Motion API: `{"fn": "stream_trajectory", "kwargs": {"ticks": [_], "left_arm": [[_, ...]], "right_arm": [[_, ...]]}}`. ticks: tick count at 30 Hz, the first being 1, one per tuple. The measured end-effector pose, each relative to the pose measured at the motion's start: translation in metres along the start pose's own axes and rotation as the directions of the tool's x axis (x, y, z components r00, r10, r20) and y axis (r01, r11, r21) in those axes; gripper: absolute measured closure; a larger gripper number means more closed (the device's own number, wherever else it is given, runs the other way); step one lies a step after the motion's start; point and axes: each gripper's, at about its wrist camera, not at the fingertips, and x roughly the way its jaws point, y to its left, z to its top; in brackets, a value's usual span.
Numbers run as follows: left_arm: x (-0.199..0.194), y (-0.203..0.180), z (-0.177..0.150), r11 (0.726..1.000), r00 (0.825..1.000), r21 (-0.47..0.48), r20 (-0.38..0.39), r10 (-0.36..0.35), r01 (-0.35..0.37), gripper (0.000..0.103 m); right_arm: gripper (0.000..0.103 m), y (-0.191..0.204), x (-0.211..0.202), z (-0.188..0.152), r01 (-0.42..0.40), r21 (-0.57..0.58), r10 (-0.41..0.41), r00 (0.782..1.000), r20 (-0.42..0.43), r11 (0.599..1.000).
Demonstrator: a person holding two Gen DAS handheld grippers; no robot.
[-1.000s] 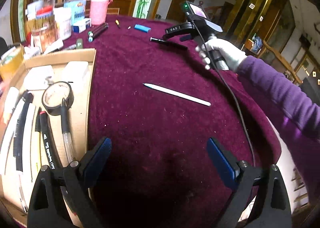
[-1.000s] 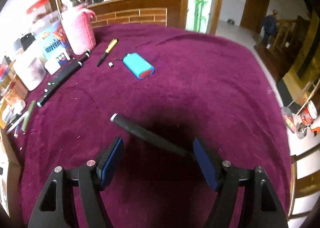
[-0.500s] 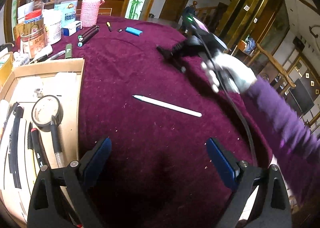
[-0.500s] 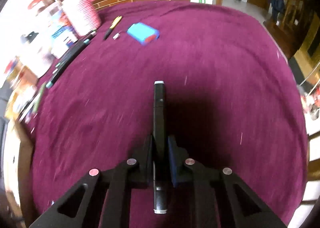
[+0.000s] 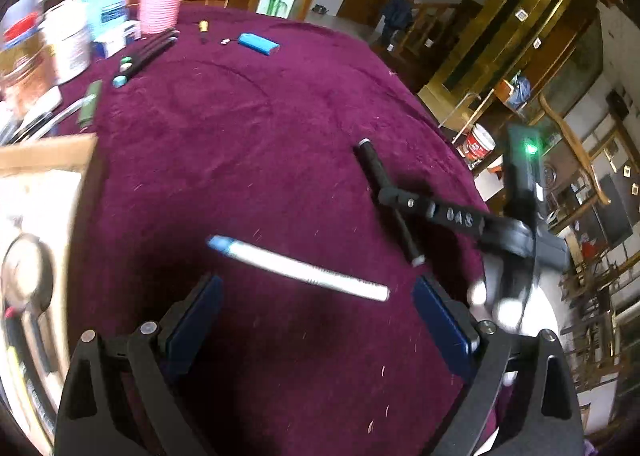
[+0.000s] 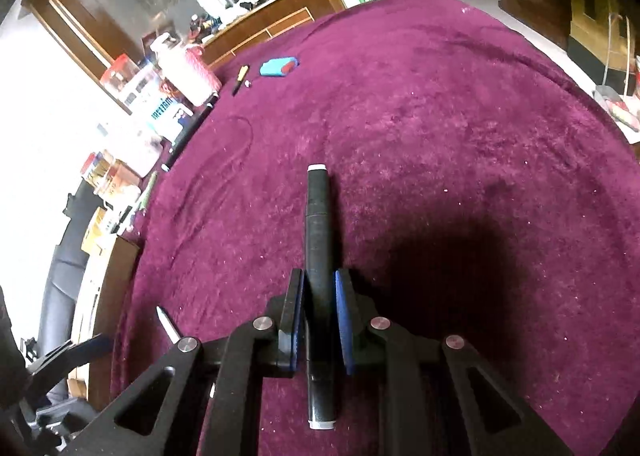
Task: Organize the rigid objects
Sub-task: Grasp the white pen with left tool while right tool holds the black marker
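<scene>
A black pen [image 6: 318, 240] with white end caps is clamped mid-length between the blue pads of my right gripper [image 6: 319, 296], which is shut on it above the maroon cloth [image 6: 460, 135]. In the left wrist view the same black pen [image 5: 372, 163] sticks out on both sides of the right gripper [image 5: 390, 199]. A white pen [image 5: 296, 268] with a blue tip lies on the cloth just ahead of my left gripper [image 5: 316, 308], which is open, its fingers standing wider than the pen. The white pen's tip [image 6: 168, 324] shows beside the left gripper [image 6: 80, 348].
An open cardboard box [image 5: 48, 151] holding tape and pens sits at the left. At the far side lie a blue case [image 5: 258, 44], a yellow-black pen [image 5: 203, 29] and dark markers [image 5: 150, 51], beside a pink bottle [image 5: 162, 1] and jars. The table's edge curves along the right.
My right gripper shut on the black pen, turned it lengthwise and carried it nearer. My left gripper moved forward, so the white pen now lies just ahead of its fingers.
</scene>
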Motion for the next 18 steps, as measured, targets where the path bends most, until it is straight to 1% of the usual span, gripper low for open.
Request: {"fn": "stream_trajectory", "kwargs": {"ticks": [1, 2, 3, 4, 5, 6, 7, 8, 9, 10, 13, 16, 18], "left_arm": [[0.012, -0.006, 0.006, 0.997, 0.998, 0.043, -0.012, 0.06, -0.059, 0.008], [0.028, -0.015, 0.011, 0.98, 0.985, 0.102, -0.021, 0.171, -0.168, 0.008], [0.037, -0.019, 0.014, 0.963, 0.972, 0.138, -0.023, 0.235, -0.23, 0.008], [0.049, -0.025, 0.016, 0.93, 0.947, 0.2, -0.022, 0.319, -0.309, 0.008], [0.057, -0.031, 0.017, 0.899, 0.927, 0.252, -0.016, 0.375, -0.359, 0.008], [0.068, -0.041, 0.016, 0.852, 0.901, 0.326, -0.004, 0.434, -0.409, 0.008], [0.074, -0.045, 0.014, 0.827, 0.889, 0.371, -0.005, 0.457, -0.423, 0.008], [0.078, -0.051, 0.01, 0.793, 0.876, 0.424, 0.0, 0.482, -0.437, 0.008], [0.077, -0.058, 0.006, 0.756, 0.862, 0.462, 0.038, 0.505, -0.463, 0.008], [0.076, -0.062, 0.001, 0.725, 0.851, 0.503, 0.042, 0.523, -0.471, 0.008], [0.063, -0.061, -0.014, 0.685, 0.841, 0.568, 0.025, 0.54, -0.457, 0.008], [0.046, -0.052, -0.03, 0.669, 0.834, 0.594, 0.007, 0.552, -0.448, 0.008], [0.033, -0.044, -0.041, 0.666, 0.827, 0.595, -0.004, 0.562, -0.45, 0.008]], "right_arm": [[0.087, 0.001, 0.001, 0.0, -0.007, 0.004, 0.007, 1.0, 0.003, 1.0], [0.087, 0.0, 0.001, 0.0, -0.015, 0.01, 0.015, 1.0, 0.003, 1.0], [0.087, 0.0, 0.003, 0.001, -0.021, 0.014, 0.021, 1.0, 0.003, 1.0], [0.087, -0.002, 0.004, 0.002, -0.032, 0.02, 0.032, 0.999, 0.002, 0.999], [0.087, -0.004, 0.004, 0.002, -0.039, 0.027, 0.039, 0.999, 0.0, 0.999], [0.087, -0.004, 0.004, 0.002, -0.045, 0.032, 0.045, 0.999, -0.001, 0.998], [0.087, -0.005, 0.004, 0.003, -0.049, 0.037, 0.05, 0.999, -0.004, 0.998], [0.087, -0.006, 0.004, 0.003, -0.051, 0.037, 0.051, 0.999, -0.004, 0.998], [0.087, -0.005, 0.004, 0.003, -0.049, 0.035, 0.049, 0.999, -0.005, 0.998], [0.087, -0.005, 0.004, 0.003, -0.048, 0.034, 0.048, 0.999, -0.004, 0.998], [0.087, -0.006, 0.003, 0.003, -0.045, 0.033, 0.045, 0.999, -0.004, 0.998], [0.087, -0.006, 0.003, 0.002, -0.045, 0.033, 0.045, 0.999, -0.004, 0.998], [0.087, -0.006, 0.003, 0.002, -0.044, 0.031, 0.044, 0.999, -0.003, 0.999]]}}
